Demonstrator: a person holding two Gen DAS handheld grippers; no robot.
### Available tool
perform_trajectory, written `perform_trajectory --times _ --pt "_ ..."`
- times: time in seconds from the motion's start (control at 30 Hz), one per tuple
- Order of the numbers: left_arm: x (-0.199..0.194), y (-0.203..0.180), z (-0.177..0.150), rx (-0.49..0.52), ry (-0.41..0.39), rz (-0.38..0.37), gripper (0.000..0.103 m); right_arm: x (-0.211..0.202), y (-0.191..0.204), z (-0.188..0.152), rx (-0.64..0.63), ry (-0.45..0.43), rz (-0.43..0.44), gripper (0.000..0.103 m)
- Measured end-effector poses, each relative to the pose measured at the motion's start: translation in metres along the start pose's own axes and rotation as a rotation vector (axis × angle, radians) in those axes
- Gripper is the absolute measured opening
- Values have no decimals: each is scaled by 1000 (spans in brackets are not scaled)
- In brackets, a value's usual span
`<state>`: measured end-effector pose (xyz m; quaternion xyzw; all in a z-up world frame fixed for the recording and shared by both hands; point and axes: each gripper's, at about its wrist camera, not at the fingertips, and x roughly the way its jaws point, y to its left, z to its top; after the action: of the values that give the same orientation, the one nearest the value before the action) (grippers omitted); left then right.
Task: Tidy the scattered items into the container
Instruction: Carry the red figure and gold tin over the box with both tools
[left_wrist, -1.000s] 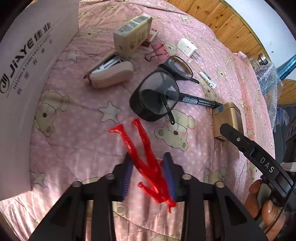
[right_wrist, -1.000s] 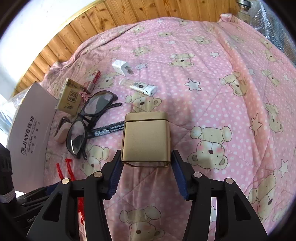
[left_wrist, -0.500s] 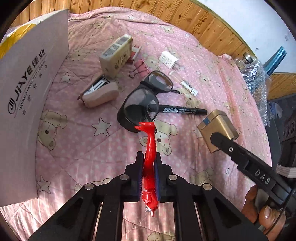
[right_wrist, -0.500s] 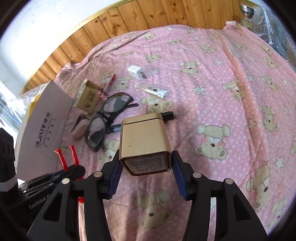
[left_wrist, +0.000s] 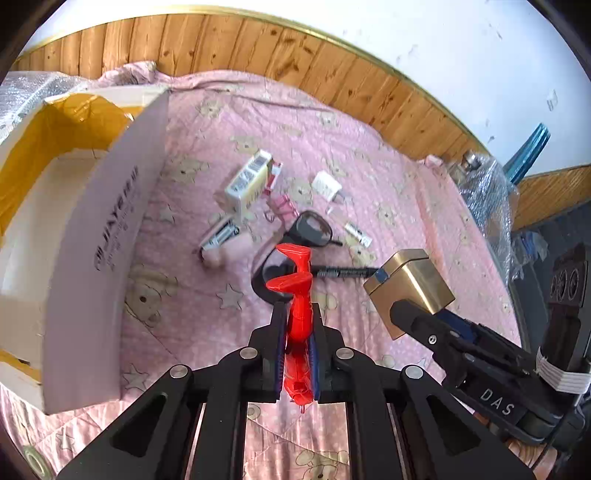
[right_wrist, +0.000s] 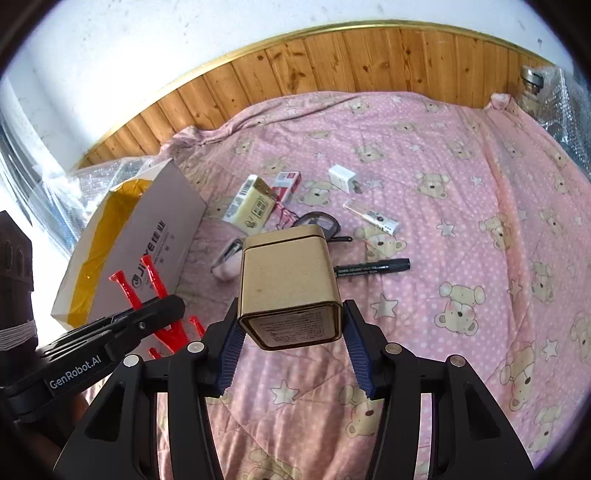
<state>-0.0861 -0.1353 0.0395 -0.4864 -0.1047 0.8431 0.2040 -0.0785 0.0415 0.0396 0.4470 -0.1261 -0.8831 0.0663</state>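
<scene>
A: Nearest, we see the left gripper (left_wrist: 297, 354) pressed shut on the red plastic spring clamp (left_wrist: 298, 295), whose long axis runs straight forward along the fingers, handles leading. The right gripper (right_wrist: 291, 350) pinches the square gold metal tin (right_wrist: 290, 280) by its sides, base toward the camera.

B: Both loads hang above the pink bear-print quilt (right_wrist: 461, 258). Which relation governs the next move?

A: We judge it to be the open white cardboard box with yellow lining (left_wrist: 48, 192): it lies to the left of both grippers, and the left one is nearer its wall.

B: Farther off, we note the black glasses (left_wrist: 310, 230), black marker pen (right_wrist: 373, 266), pale stapler (left_wrist: 221, 242), cream carton (left_wrist: 247, 184) and white charger plug (right_wrist: 341, 177) on the quilt.

A: Against the view a second ago, the clamp then lay loose between spread jaws and the tin stood on the quilt; both are now lifted.
</scene>
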Motion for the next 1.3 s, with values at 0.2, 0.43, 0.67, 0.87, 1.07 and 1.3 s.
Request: perform_trajectory --times 0.2,0.43,0.67,0.87,1.07,1.3 --pt "-27 13 9 -24 -51 -20 11 -12 31 6 -50 -25 9 54" --pt "-63 31 20 -50 -128 -58 11 -25 76 15 -121 -58 31 54" --pt "-100 63 31 -92 -211 -86 11 -30 127 25 -192 -82 62 54" --pt "-125 94 36 -142 -248 -100 11 -26 168 30 -241 -90 95 54" --pt "-152 124 42 -182 -301 -91 11 -19 208 35 -294 -89 128 54" --pt "-165 171 43 -256 -329 -35 11 7 247 39 -364 -56 115 54"
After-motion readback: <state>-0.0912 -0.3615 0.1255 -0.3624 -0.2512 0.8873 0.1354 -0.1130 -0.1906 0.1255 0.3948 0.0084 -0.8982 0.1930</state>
